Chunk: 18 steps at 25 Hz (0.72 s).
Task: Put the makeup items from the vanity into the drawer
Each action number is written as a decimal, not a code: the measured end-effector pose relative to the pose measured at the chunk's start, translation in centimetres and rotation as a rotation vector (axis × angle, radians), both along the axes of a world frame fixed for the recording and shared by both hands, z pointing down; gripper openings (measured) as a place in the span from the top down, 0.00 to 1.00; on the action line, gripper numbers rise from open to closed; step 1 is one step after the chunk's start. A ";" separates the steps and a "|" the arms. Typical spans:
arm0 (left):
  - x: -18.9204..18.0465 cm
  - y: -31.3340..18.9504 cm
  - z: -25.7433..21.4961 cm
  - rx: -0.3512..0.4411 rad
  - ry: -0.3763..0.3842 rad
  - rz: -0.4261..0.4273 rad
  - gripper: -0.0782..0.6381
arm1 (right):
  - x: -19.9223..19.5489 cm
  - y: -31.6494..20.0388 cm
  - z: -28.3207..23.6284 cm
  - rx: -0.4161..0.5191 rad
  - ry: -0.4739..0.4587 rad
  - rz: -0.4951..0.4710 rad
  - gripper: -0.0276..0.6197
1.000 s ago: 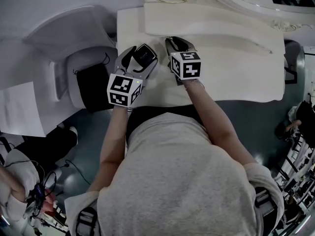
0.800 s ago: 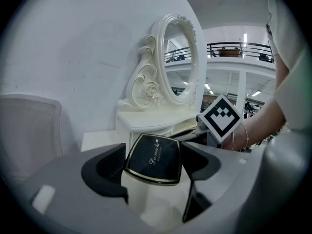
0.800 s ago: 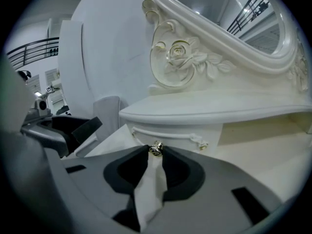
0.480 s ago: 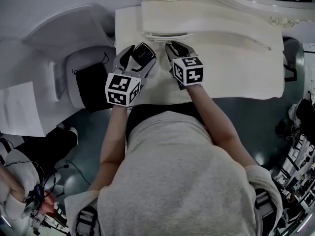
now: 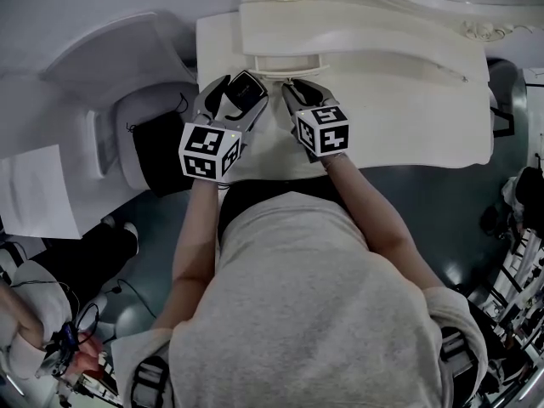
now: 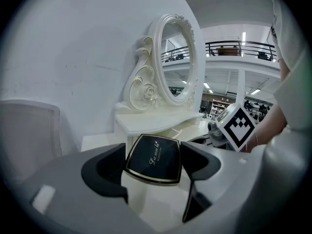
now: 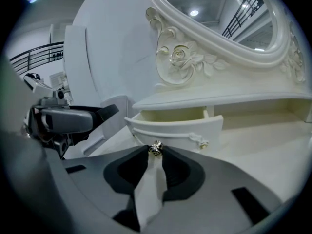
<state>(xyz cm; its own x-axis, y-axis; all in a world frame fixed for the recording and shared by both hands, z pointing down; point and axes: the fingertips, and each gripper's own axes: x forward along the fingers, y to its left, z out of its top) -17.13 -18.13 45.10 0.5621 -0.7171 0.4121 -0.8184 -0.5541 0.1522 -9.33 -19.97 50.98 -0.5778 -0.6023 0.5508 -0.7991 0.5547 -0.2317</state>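
Note:
A black makeup compact (image 6: 152,160) with a gold rim and gold lettering sits between the jaws of my left gripper (image 6: 152,165), which is shut on it; the compact (image 5: 246,93) is held above the vanity top (image 5: 399,134), left of the drawer. The small white drawer (image 7: 175,126) under the vanity shelf stands partly pulled out, seen as the drawer (image 5: 291,64) in the head view. My right gripper (image 7: 156,152) is shut on the drawer's small metal knob (image 7: 156,148); this gripper (image 5: 297,92) sits just in front of the drawer.
An ornate white mirror (image 6: 176,60) rises at the back of the vanity. A white chair with a dark cushion (image 5: 161,147) stands to the left. White paper (image 5: 34,189) lies at the far left. Cables and gear clutter the floor at lower left.
The drawer has slid out from under the shelf as my right gripper drew back toward me with the knob. My left gripper has stayed near its place with the compact.

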 end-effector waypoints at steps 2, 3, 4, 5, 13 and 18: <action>0.1 -0.1 -0.2 0.003 -0.001 0.007 0.39 | 0.1 0.3 0.0 -0.003 -0.001 -0.001 0.81; 0.1 -0.2 -0.3 0.003 0.000 0.012 0.39 | 0.2 0.6 0.0 -0.004 -0.003 -0.002 0.81; 0.2 -0.3 -0.3 0.000 -0.001 0.017 0.39 | 0.3 0.8 0.0 -0.005 -0.004 -0.003 0.81; 0.4 -0.4 -0.3 -0.003 -0.002 0.021 0.39 | 0.4 1.1 0.0 -0.005 -0.005 -0.006 0.81; 1.7 -1.1 -0.5 -0.010 -0.015 0.064 0.39 | 0.8 2.4 0.0 -0.004 -0.008 -0.027 0.81; 2.4 -1.4 -0.6 -0.021 -0.022 0.088 0.39 | 0.8 2.6 0.0 0.001 -0.008 -0.032 0.81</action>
